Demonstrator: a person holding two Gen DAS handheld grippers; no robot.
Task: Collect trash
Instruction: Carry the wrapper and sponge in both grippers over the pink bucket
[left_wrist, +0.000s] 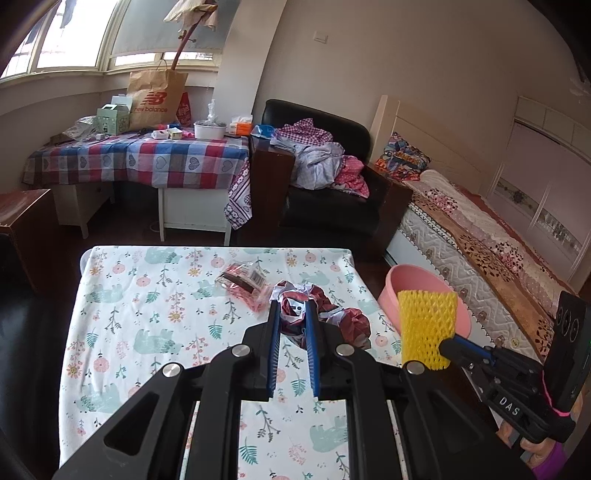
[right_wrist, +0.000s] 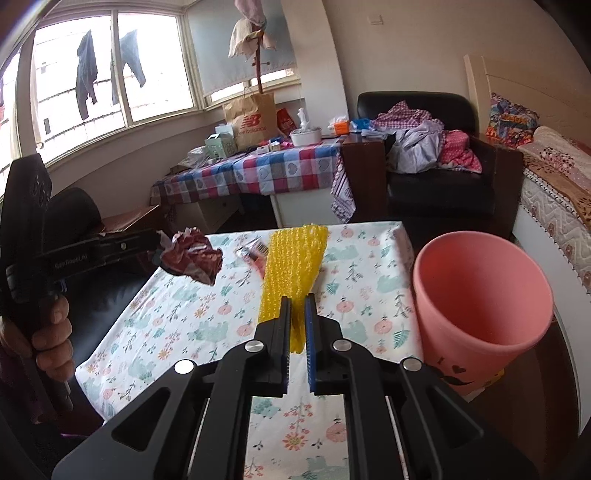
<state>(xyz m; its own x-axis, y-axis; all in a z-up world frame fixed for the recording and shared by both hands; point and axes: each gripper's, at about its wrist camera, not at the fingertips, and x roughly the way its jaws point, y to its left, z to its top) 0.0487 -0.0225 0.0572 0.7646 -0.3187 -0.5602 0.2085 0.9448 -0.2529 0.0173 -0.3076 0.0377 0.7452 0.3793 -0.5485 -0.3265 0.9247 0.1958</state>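
Trash is up off the surface (right_wrist: 184, 325): your left gripper (left_wrist: 291, 314) pinches the wrapper (right_wrist: 192, 258), your right gripper (right_wrist: 297, 306) pinches the foam net (right_wrist: 291, 266). Next, carry both over the bin (right_wrist: 480, 295) and spread the jaws.

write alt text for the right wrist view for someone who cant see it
The right gripper is shut on a yellow foam net sleeve above a floral-cloth table, beside an empty pink plastic bin. At left, the left gripper holds a crumpled dark red wrapper in the air.
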